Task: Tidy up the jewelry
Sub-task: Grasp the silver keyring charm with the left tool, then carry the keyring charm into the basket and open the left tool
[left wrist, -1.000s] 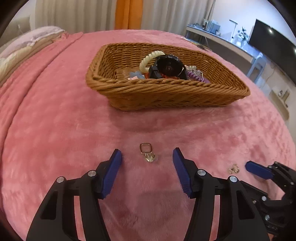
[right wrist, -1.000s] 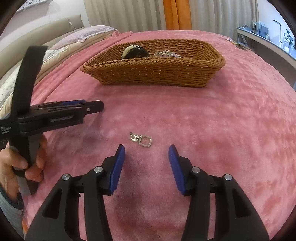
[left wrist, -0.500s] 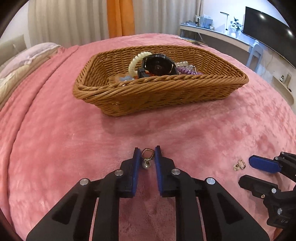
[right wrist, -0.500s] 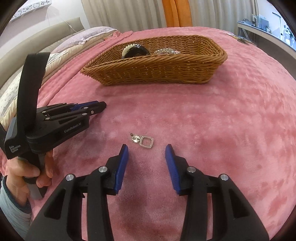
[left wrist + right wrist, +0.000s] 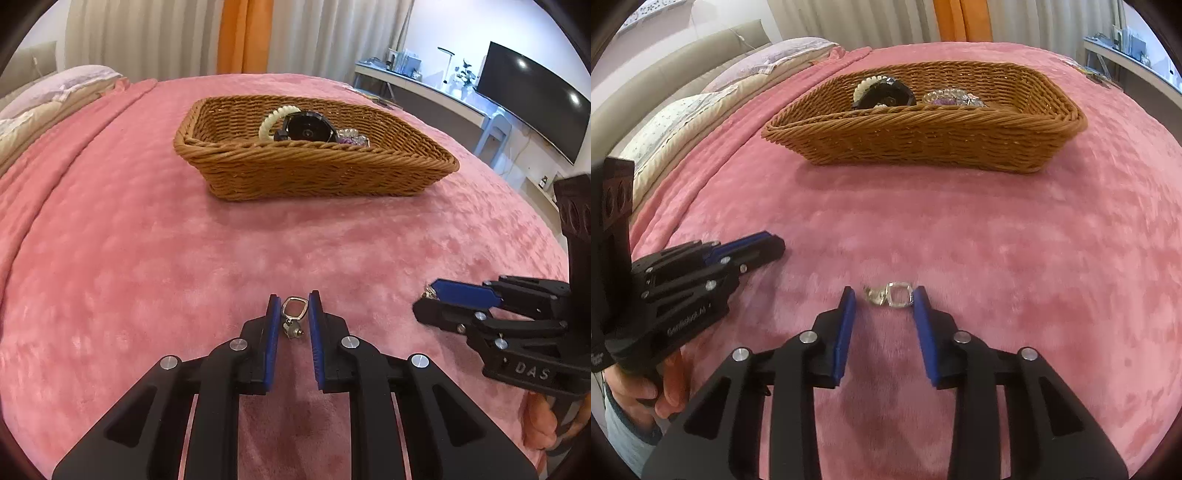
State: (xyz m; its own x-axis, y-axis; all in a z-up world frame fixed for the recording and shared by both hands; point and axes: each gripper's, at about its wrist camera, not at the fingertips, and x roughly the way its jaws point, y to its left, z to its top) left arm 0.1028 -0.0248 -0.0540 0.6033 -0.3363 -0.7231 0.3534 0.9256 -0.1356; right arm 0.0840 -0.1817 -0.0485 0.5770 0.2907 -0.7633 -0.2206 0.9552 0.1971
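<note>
Two earrings: one (image 5: pixel 293 314) clamped in the left claw (image 5: pixel 293 308), one (image 5: pixel 892 295) between the parted right claw (image 5: pixel 884 299).

A broad stretch of pink blanket (image 5: pixel 155 236) is left bare between both grippers and the wicker basket (image 5: pixel 314 173), whose near wall is raised across the way, while its open top is partly taken up by jewelry (image 5: pixel 306 127).

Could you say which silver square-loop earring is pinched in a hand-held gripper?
The silver square-loop earring pinched by the left hand-held gripper; the other earring lies loose on the pink blanket.
</note>
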